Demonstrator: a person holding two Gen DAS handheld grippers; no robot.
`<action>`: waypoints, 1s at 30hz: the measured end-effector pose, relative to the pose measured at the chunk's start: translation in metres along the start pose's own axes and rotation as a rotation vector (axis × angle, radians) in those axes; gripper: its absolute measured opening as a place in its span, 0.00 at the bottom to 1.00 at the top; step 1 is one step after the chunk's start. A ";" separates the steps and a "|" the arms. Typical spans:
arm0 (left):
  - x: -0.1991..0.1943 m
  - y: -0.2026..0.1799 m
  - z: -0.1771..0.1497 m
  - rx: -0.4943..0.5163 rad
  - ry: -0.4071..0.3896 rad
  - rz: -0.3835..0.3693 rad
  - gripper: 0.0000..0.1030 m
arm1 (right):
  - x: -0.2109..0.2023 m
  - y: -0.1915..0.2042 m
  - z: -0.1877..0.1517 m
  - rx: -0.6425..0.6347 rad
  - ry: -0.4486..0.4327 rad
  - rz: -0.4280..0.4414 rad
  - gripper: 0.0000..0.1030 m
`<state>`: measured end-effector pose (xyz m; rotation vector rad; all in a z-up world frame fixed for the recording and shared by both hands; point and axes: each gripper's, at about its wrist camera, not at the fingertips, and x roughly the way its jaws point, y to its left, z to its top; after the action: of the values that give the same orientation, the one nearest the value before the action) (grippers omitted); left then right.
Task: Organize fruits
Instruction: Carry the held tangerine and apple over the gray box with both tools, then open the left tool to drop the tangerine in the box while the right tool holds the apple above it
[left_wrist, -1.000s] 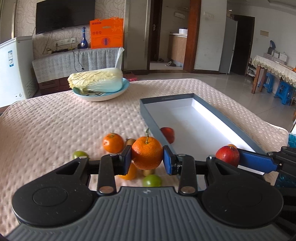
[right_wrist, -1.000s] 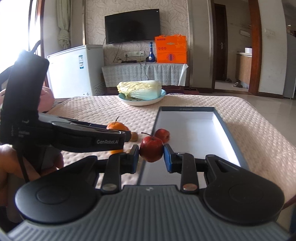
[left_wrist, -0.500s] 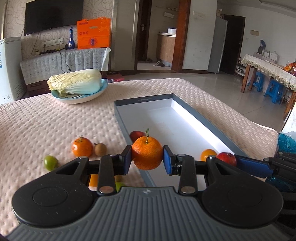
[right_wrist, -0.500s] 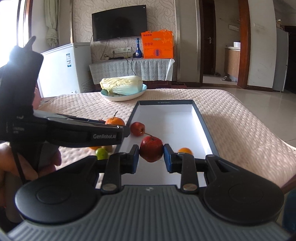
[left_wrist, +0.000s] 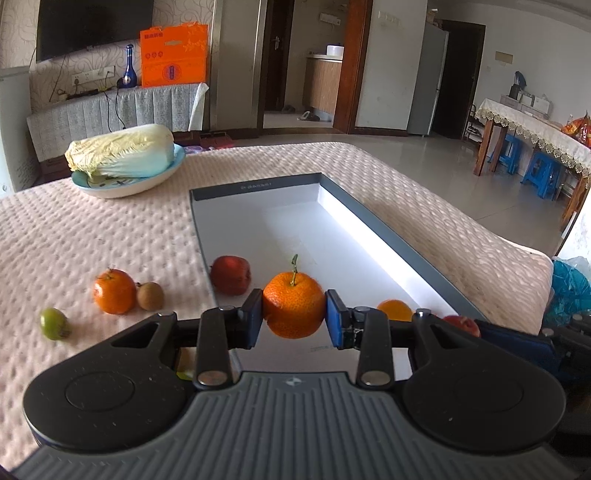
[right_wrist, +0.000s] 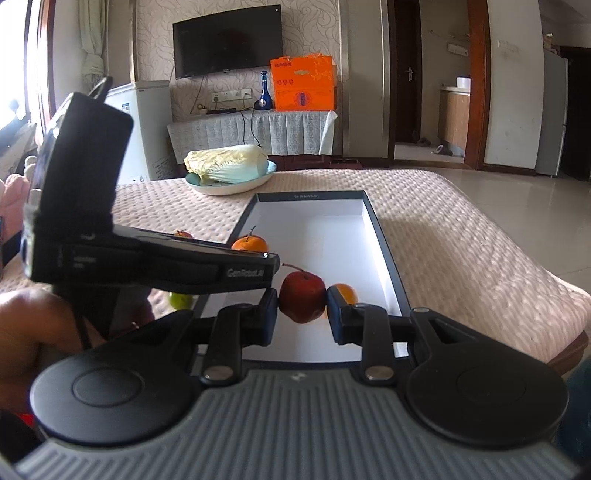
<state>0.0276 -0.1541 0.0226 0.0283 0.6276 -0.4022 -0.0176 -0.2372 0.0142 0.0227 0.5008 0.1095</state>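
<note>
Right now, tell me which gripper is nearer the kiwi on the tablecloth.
Left. The left gripper, shut on an orange, hangs just right of the kiwi. The right gripper, holding a red apple, is farther right, over the tray.

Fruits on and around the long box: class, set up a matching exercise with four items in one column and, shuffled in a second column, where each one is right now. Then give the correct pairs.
Column 1
1. stemmed orange
2. red apple
3. kiwi
4. cabbage

Column 2
A. lying in the bowl at the far end of the table
B. held in the right gripper over the box
C. on the tablecloth, touching a loose orange
D. held in the left gripper

Pairs: 1-D, 2-B, 3-C, 4-A
</note>
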 end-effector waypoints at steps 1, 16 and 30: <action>0.002 -0.002 0.000 -0.001 0.001 -0.001 0.40 | 0.000 -0.002 0.000 0.004 0.002 0.000 0.31; 0.031 -0.012 0.006 -0.005 0.024 0.019 0.40 | -0.002 -0.012 -0.001 0.036 0.021 -0.006 0.31; 0.017 -0.007 0.010 -0.004 -0.037 0.014 0.63 | 0.003 -0.009 -0.002 0.033 0.019 0.007 0.31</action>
<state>0.0426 -0.1682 0.0215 0.0211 0.5914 -0.3874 -0.0154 -0.2458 0.0104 0.0553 0.5219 0.1084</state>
